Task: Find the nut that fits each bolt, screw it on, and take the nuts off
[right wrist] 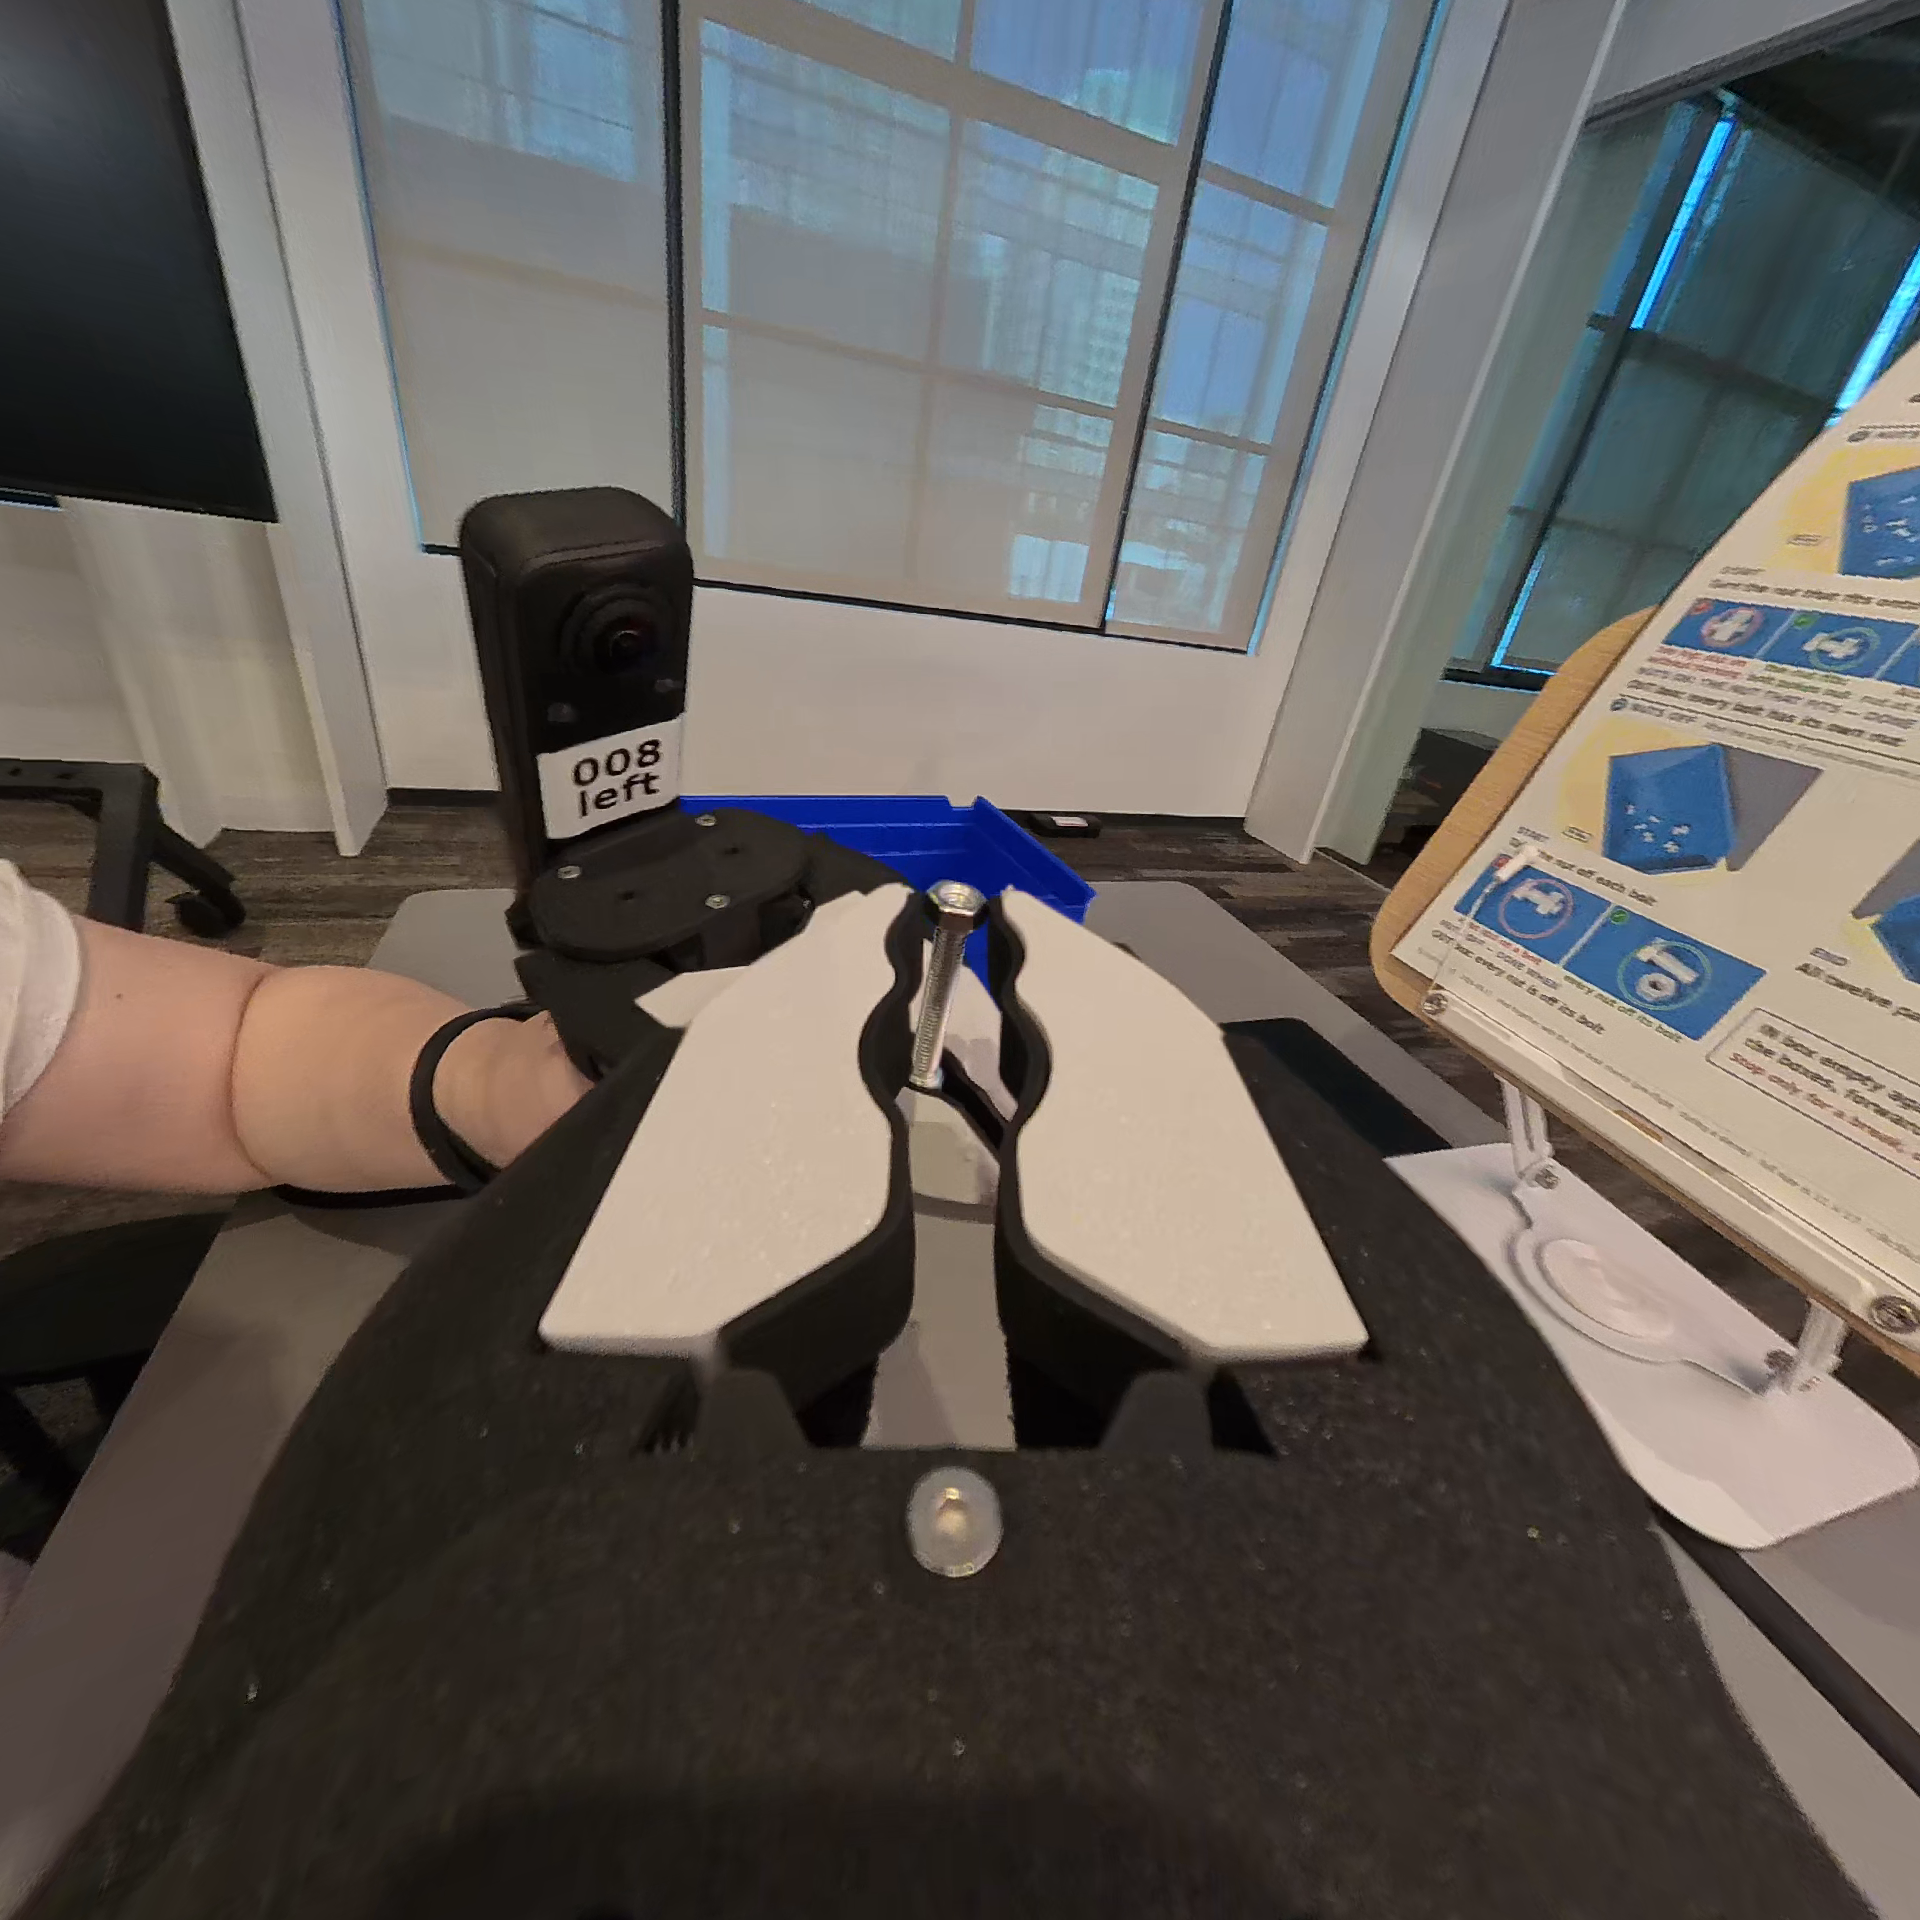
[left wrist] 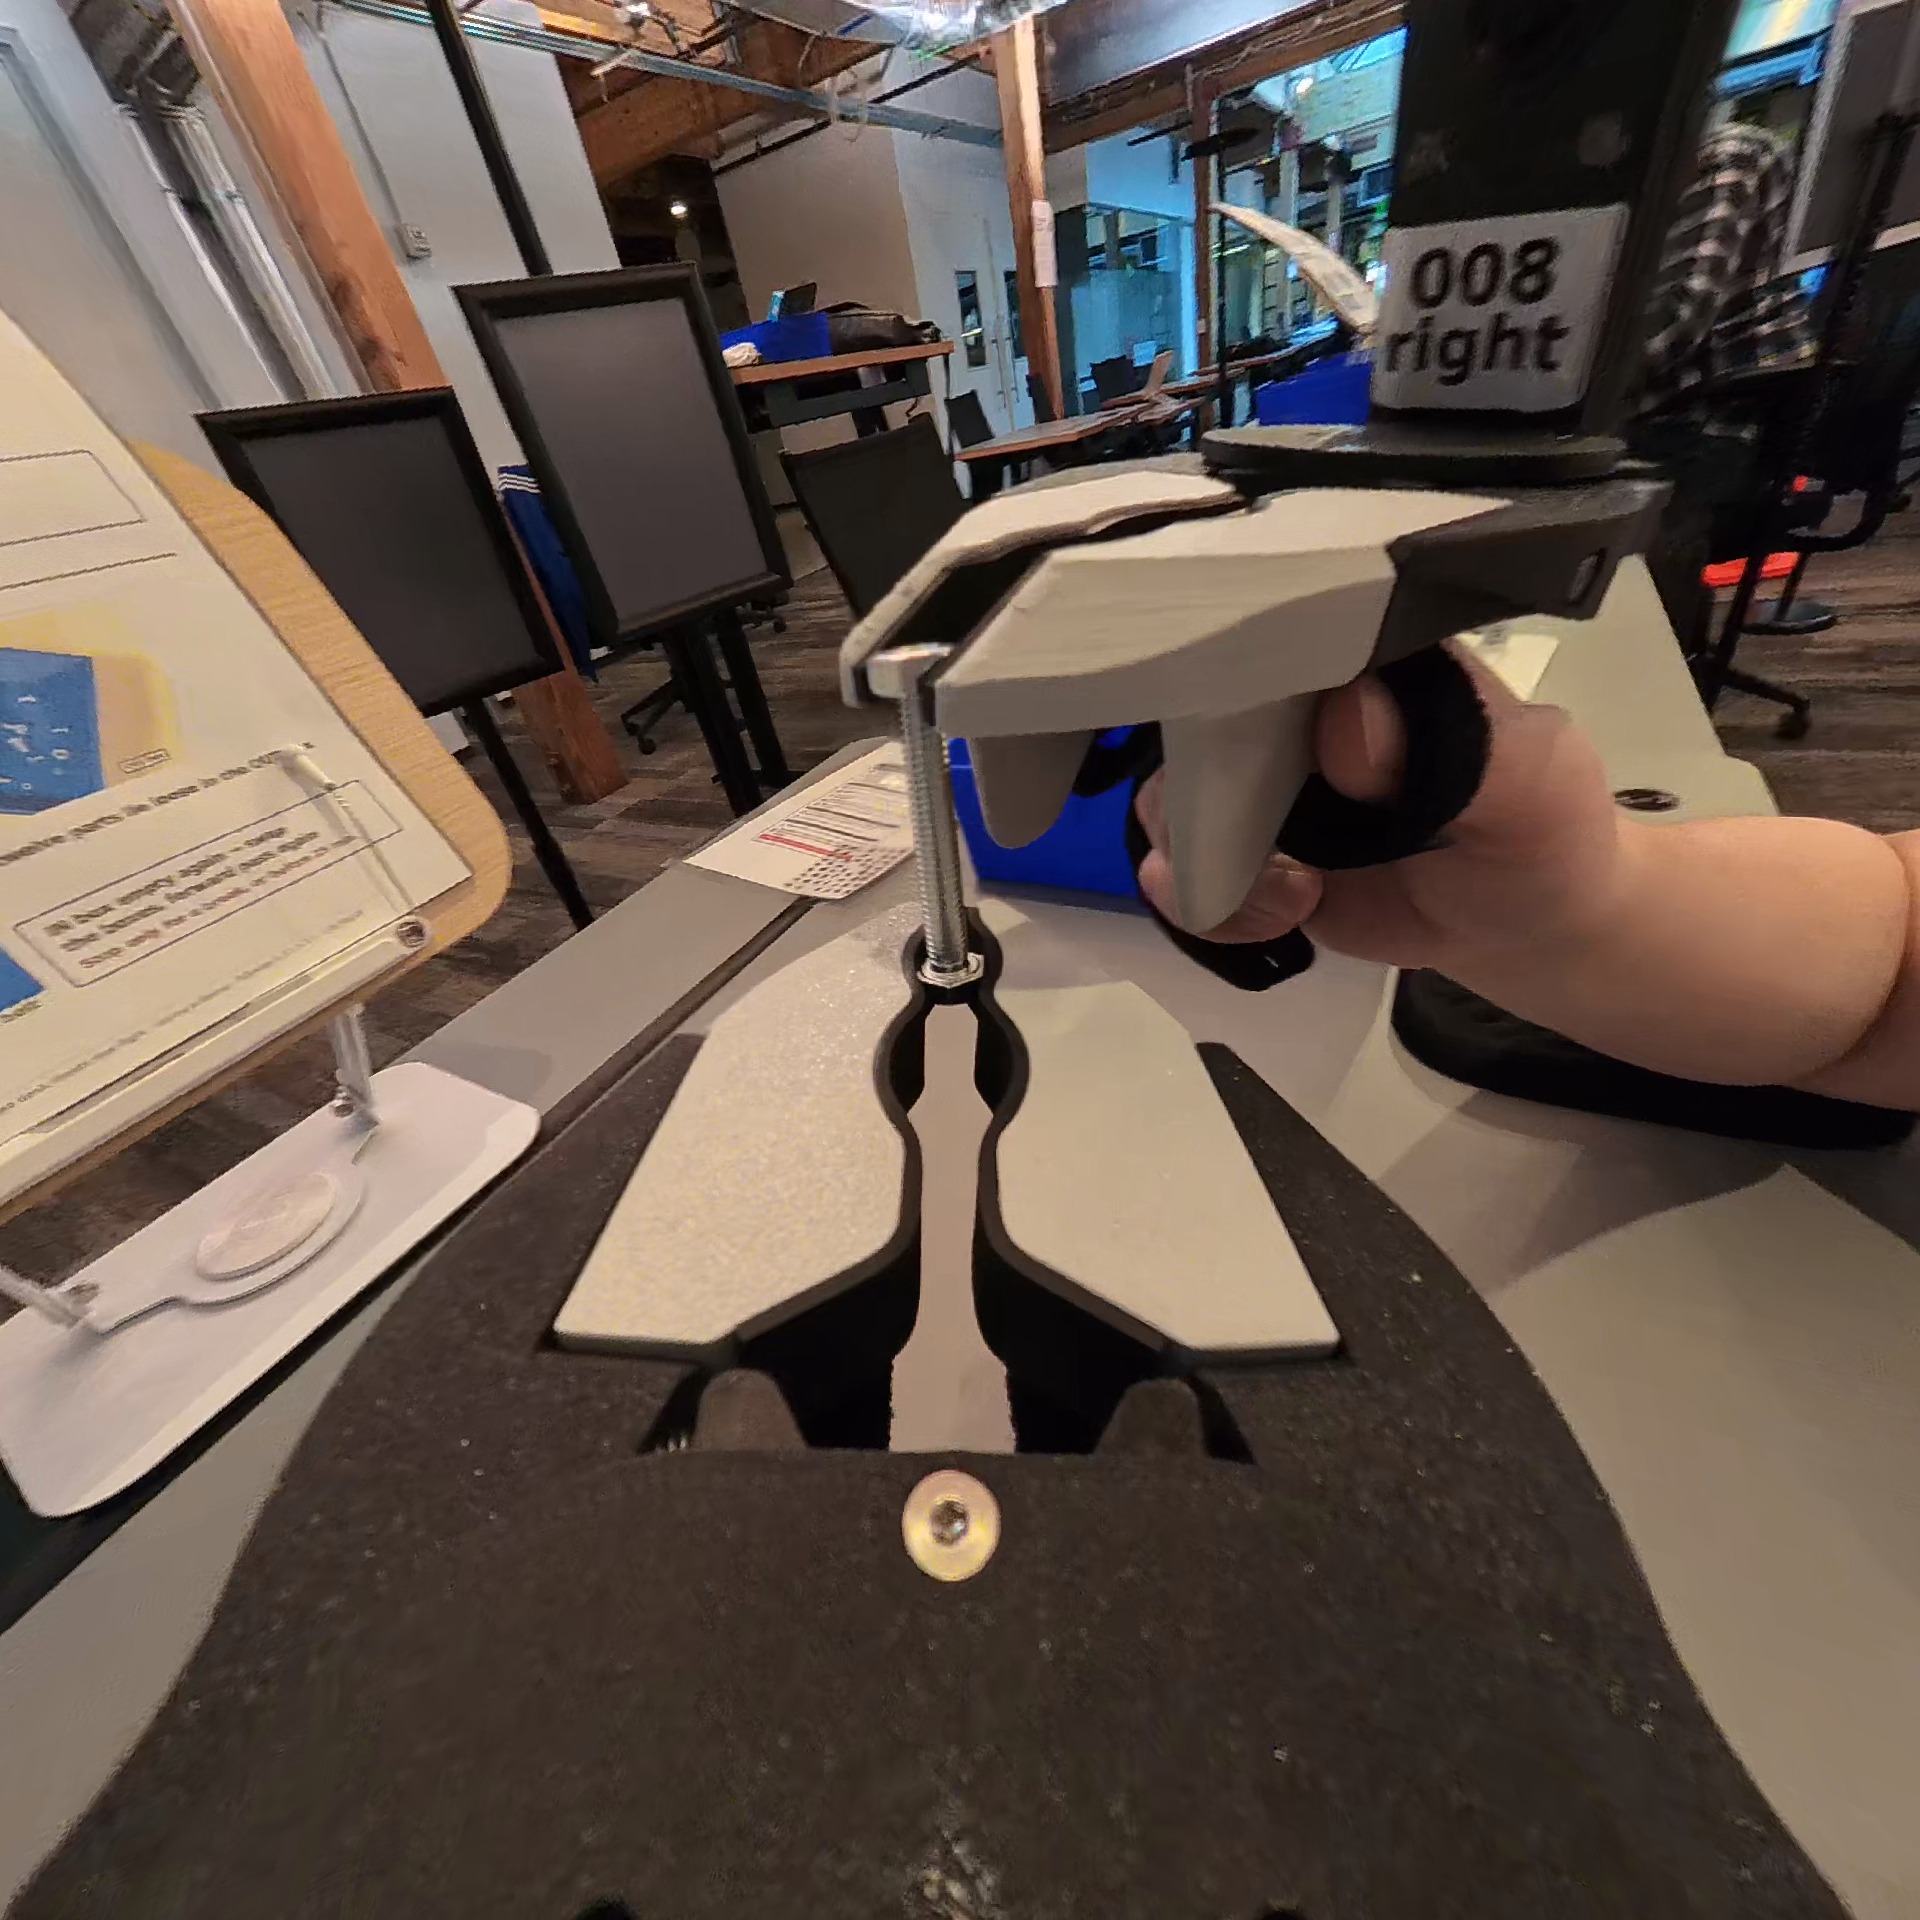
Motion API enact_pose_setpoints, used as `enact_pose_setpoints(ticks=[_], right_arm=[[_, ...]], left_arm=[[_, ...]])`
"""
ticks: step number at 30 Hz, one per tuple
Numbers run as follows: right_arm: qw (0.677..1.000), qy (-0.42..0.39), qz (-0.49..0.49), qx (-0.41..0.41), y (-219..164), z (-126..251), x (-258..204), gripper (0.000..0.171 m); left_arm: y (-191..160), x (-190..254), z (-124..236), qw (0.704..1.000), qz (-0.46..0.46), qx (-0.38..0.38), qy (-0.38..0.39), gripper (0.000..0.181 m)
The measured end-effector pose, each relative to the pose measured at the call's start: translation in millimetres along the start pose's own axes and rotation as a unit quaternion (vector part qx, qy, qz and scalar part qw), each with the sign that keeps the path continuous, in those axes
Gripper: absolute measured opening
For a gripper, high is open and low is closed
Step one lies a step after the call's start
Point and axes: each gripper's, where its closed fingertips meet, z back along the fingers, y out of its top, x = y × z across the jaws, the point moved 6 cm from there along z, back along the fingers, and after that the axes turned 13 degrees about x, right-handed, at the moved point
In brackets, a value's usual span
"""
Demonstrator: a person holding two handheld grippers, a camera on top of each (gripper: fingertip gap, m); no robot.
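A long silver bolt (left wrist: pixel 932 810) stands upright between my two grippers. My left gripper (left wrist: pixel 951 966) is shut on a small silver nut (left wrist: pixel 948 972) at the bolt's lower end. My right gripper (left wrist: pixel 904 670) comes in from the right, held by a hand, and is shut on the bolt's hex head. In the right wrist view my right gripper (right wrist: pixel 948 914) pinches the head and the bolt (right wrist: pixel 933 987) runs down towards the nut (right wrist: pixel 925 1078). The left gripper's body (right wrist: pixel 665 904) lies beyond, its fingertips mostly hidden under mine.
A blue bin (left wrist: pixel 1039 842) sits on the grey table (left wrist: pixel 1558 1299) behind the grippers; it also shows in the right wrist view (right wrist: pixel 894 831). An instruction board on a white stand (left wrist: pixel 156 779) is at the left, and in the right wrist view (right wrist: pixel 1714 883) at the right. Spacing between my two grippers at the tips: around 6 cm.
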Motion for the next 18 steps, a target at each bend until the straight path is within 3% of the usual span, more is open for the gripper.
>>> enact_pose_setpoints(ticks=[4,8,13,18], right_arm=[[0.996,0.077,-0.044,0.015,5.3,3.9,1.6,0.011],[0.976,0.192,-0.097,0.044,10.4,12.0,-1.7,0.01],[0.933,0.311,-0.158,0.093,9.3,21.2,-10.4,0.011],[0.908,0.361,-0.171,0.123,6.3,24.5,-18.9,0.011]], left_arm=[[5.6,7.7,-0.3,0.994,0.059,0.02,-0.085,0.003],[12.5,22.9,1.8,0.969,0.133,0.031,-0.207,0.003],[17.0,45.6,6.8,0.897,0.258,0.048,-0.355,0.003],[15.6,59.6,8.2,0.832,0.346,0.056,-0.431,0.003]])
